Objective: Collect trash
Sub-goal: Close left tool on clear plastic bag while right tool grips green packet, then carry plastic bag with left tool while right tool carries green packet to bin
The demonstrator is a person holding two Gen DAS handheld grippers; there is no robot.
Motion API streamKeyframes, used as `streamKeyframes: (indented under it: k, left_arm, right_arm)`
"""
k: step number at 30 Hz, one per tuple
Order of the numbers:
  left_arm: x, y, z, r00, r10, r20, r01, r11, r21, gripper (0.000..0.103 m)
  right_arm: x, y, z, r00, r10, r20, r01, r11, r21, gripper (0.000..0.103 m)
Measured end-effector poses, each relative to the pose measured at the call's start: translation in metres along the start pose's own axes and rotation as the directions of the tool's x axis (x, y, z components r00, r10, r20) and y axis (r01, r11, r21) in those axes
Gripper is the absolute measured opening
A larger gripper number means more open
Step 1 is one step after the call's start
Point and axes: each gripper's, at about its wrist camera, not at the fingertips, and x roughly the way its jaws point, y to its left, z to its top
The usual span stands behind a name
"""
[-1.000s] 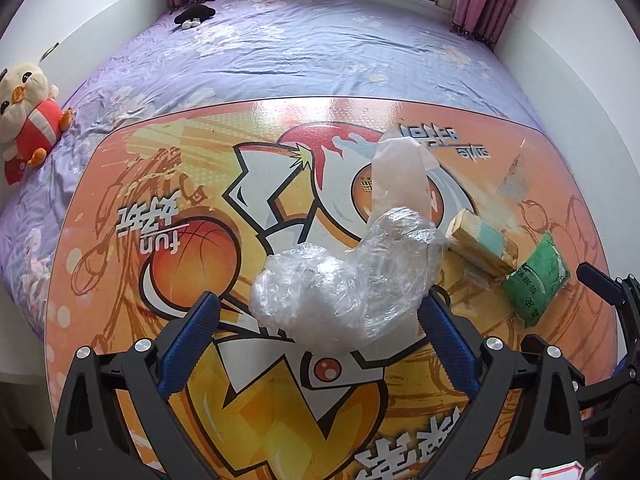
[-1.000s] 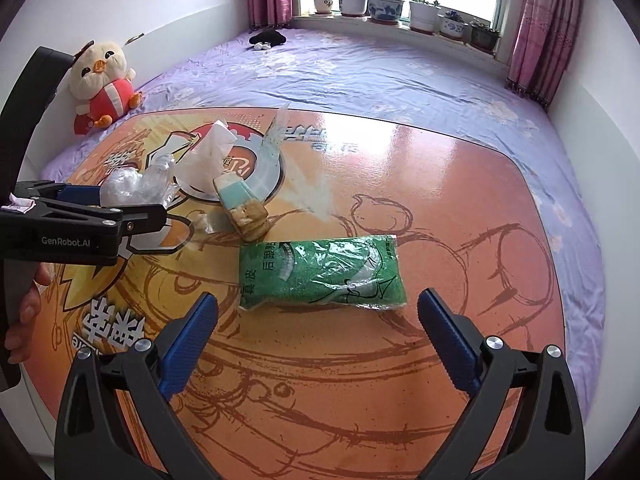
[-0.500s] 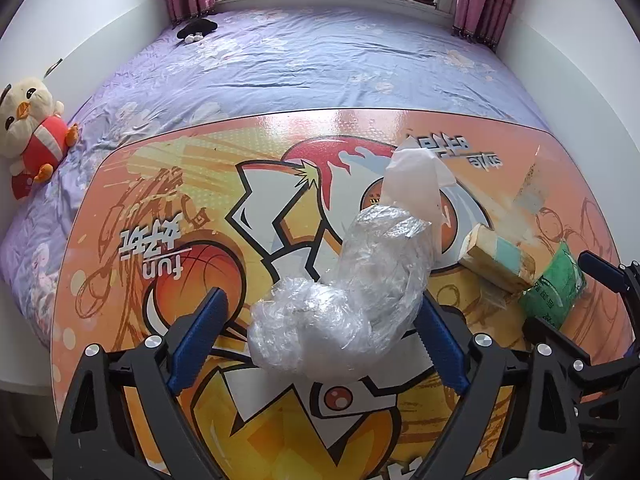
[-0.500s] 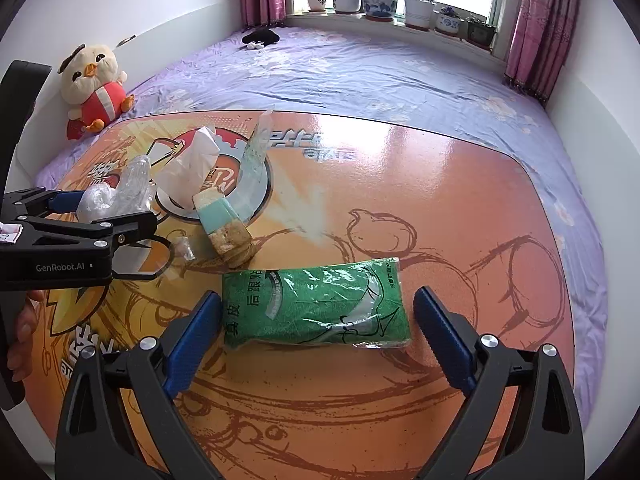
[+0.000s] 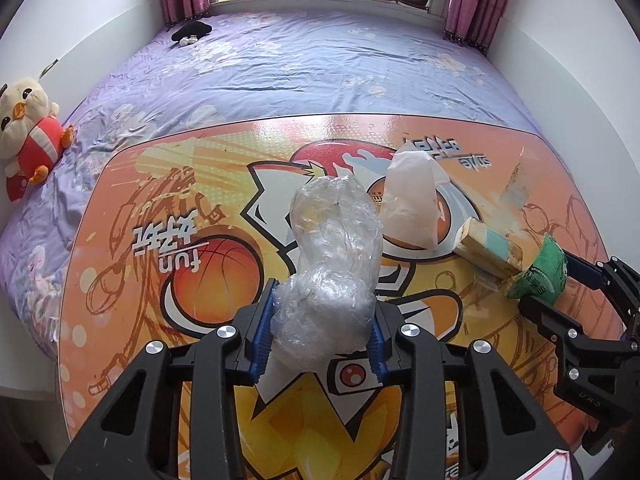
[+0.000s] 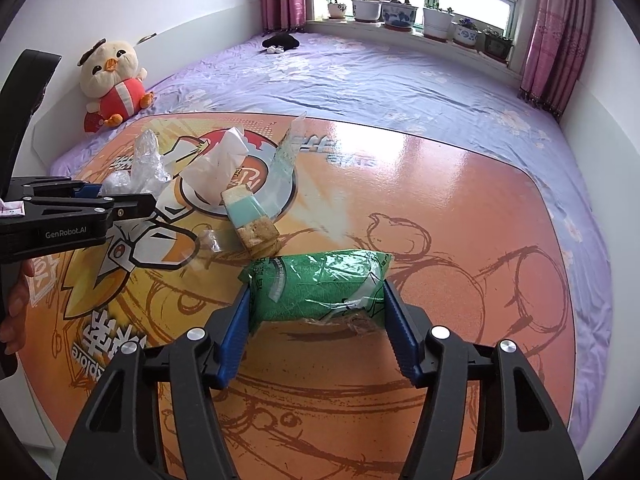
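Observation:
A crumpled clear plastic bag (image 5: 332, 240) stands on the orange cartoon-printed table (image 5: 140, 280). My left gripper (image 5: 322, 300) is closing on its lower part, and both blue pads press into it. A green packet (image 6: 320, 276) lies crosswise on the table. My right gripper (image 6: 316, 292) is closing on it, with a pad touching each end. In the left wrist view the right gripper (image 5: 556, 286) and the green packet (image 5: 540, 272) show at the far right. In the right wrist view the left gripper (image 6: 132, 200) shows at the left.
Between the grippers lie a whitish bag (image 5: 412, 208), a teal-and-tan block (image 5: 488, 250), a clear strip wrapper (image 6: 286, 156) and a small clear scrap (image 6: 208, 240). A purple bed lies beyond the table, with a plush chick (image 6: 112, 84) by the wall. A person's hand (image 6: 16, 312) holds the left gripper.
Both grippers' jaws have narrowed from wide open. The left pads now squeeze the clear plastic, which bulges taller. The right pads have come in against the ends of the green packet.

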Motion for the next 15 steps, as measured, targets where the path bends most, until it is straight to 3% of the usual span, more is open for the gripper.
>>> streamKeyframes:
  k: [15]
  left_arm:
    - [-0.017, 0.006, -0.021, 0.999, -0.034, -0.016, 0.034, 0.999, -0.010, 0.039]
  right_arm:
    - [-0.011, 0.005, -0.010, 0.999, 0.019, -0.028, -0.018, 1.000, 0.007, 0.063]
